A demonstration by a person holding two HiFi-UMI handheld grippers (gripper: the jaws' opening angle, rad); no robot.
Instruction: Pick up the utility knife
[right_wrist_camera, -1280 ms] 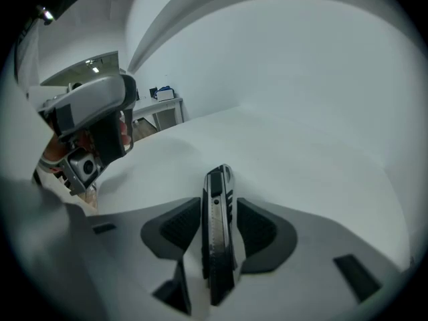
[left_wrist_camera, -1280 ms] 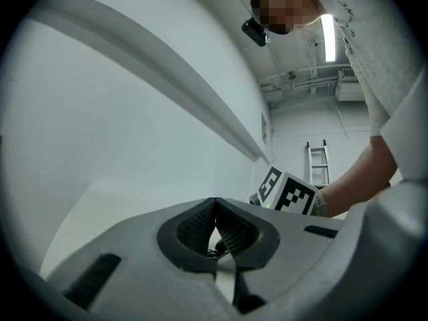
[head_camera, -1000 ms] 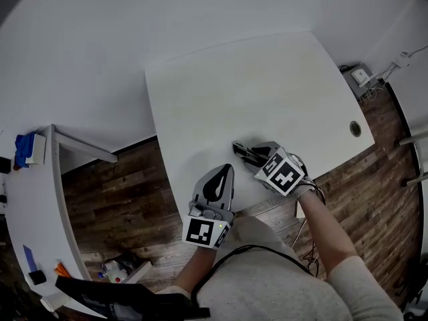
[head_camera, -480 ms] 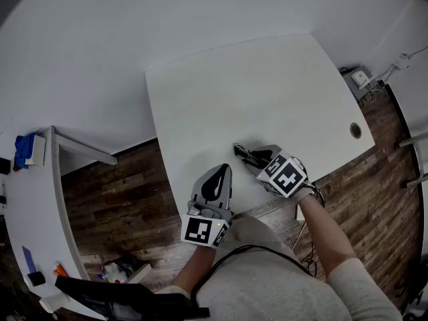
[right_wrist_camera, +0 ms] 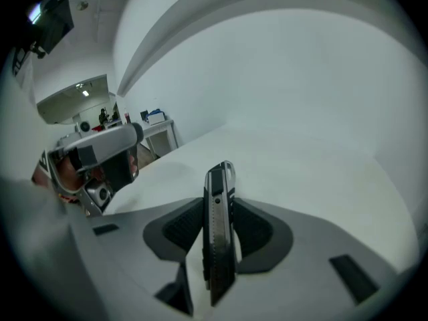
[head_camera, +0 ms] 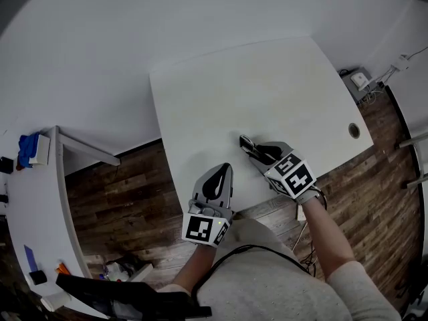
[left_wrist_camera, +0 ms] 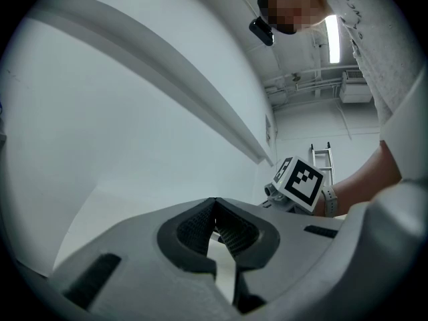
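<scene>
A black utility knife [right_wrist_camera: 219, 179] stands on edge between the pads of my right gripper [right_wrist_camera: 219, 207], which is shut on it. The knife's front end sticks out past the fingertips, a little above the white table [right_wrist_camera: 314, 172]. In the head view the right gripper [head_camera: 257, 154] holds the knife [head_camera: 247, 144] near the table's front edge, pointing up-left. My left gripper [head_camera: 224, 169] rests at the front edge to its left, jaws shut with nothing in them. In the left gripper view its tips [left_wrist_camera: 214, 202] meet, and the right gripper's marker cube [left_wrist_camera: 299, 182] shows beyond.
The white table [head_camera: 254, 85] has a round cable hole [head_camera: 354, 130] near its right edge. A side desk [head_camera: 30, 199] with a blue object [head_camera: 25, 147] stands far left. A power adapter and cables [head_camera: 361, 77] lie on the wooden floor at right.
My right gripper has closed on the knife and lifted it off the table, shifting slightly right. The left gripper has stayed put.
</scene>
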